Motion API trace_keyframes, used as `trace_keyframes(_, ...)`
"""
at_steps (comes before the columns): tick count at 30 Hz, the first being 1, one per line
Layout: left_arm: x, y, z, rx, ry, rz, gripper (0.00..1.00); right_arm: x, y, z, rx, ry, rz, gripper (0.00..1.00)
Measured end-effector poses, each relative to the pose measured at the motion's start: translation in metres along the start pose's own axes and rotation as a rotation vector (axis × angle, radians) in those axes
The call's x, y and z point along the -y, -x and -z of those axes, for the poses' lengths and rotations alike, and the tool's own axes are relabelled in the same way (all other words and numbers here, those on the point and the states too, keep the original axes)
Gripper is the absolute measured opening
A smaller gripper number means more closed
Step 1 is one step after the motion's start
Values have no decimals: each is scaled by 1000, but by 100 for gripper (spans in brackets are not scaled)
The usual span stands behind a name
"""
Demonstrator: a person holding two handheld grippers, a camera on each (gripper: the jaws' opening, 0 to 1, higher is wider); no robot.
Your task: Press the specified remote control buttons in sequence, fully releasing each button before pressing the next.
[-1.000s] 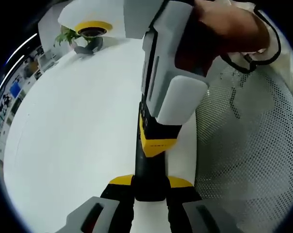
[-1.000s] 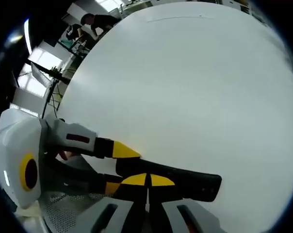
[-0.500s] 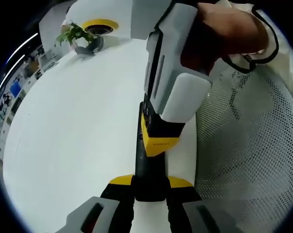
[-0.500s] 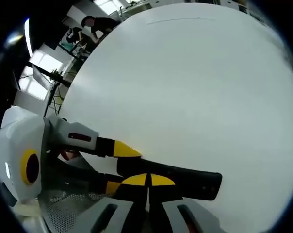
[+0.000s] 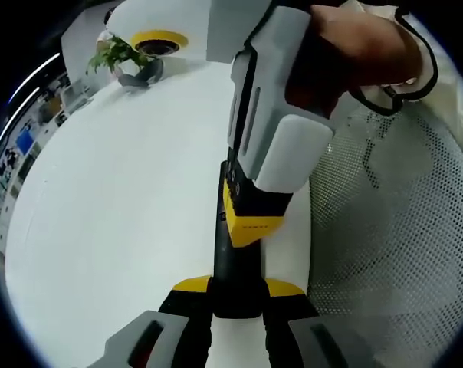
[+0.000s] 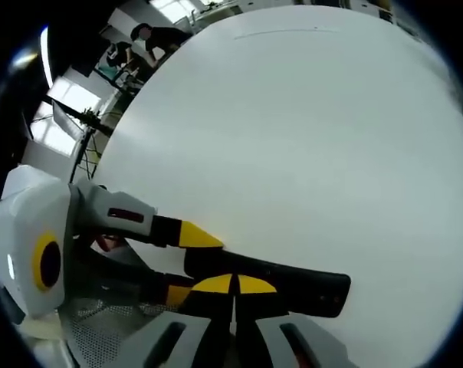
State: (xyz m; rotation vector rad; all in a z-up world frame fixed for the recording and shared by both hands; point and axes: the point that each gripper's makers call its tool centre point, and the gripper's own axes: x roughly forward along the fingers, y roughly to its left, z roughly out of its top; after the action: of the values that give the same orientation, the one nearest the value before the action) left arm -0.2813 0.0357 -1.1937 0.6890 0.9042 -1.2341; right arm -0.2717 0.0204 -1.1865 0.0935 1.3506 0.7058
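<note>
A black remote (image 5: 233, 264) lies on a white desk (image 5: 116, 199), pointing away from the camera in the left gripper view. The left tongs (image 5: 235, 295) are closed on its near end, their yellow tips pressed against both sides of it. The right tongs (image 5: 251, 226) come down from above, held by a hand (image 5: 354, 46), and their yellow-and-black tip rests on the top face of the remote, near its middle. A white mesh surface (image 5: 392, 253) lies to the right of the desk edge. At the far end of the desk stand a small green plant (image 5: 113, 55) and a yellow ring (image 5: 155, 40).

In the right gripper view, the right tongs (image 6: 233, 285) are closed, tips together, touching the remote (image 6: 293, 282). The left tongs (image 6: 187, 261) enter from the left and clamp the remote's end. People (image 6: 151, 37) stand far off beyond the desk (image 6: 308, 130).
</note>
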Motion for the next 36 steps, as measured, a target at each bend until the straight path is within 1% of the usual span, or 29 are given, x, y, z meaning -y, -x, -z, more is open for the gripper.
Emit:
trace_keyframes(7,0,0,0,5,-2,-6,24,1,0,0,12,-18,-5,0)
trace_keyframes(11,0,0,0,16,-2,-15,24,-1,2,1,20,0,-8,0)
trace_keyframes(13,0,0,-1,22,-8,-13,24,-2,4,1,32,9,-5,0)
trace_keyframes(16,0,0,-1,20,-20,-12,24,-2,9,-4,75,35,2,0)
trace_keyframes(19,0,0,-1,21,-15,-14,24,-4,24,-17,162,59,-7,0)
trace_keyframes(20,0,0,-1,22,-22,-13,24,-4,30,-22,205,68,-10,0)
trace_keyframes(22,0,0,-1,28,-31,-11,24,-4,39,-26,248,86,-13,0)
trace_keyframes(24,0,0,-1,36,-21,-12,24,-6,51,-34,322,114,-22,0)
trace_keyframes(26,0,0,-1,40,-22,-14,24,-5,64,-39,384,115,-18,2)
trace_keyframes(27,0,0,-1,41,-16,-17,24,-6,73,-43,431,124,-25,2)
trace_keyframes(28,0,-1,-1,41,-13,-18,24,-6,76,-44,448,127,-28,2)
trace_keyframes(29,-1,-1,-1,39,-5,-20,24,-5,84,-47,487,134,-25,3)
trace_keyframes(31,-2,0,-1,39,11,-19,24,-4,95,-50,534,151,-13,9)
trace_keyframes(32,-2,0,-1,41,6,-13,24,-2,104,-53,573,159,2,12)
trace_keyframes(35,-4,0,-1,48,7,-4,23,-2,123,-59,655,139,-17,26)
trace_keyframes(36,-4,0,-1,45,1,-5,23,0,130,-60,681,136,-8,29)
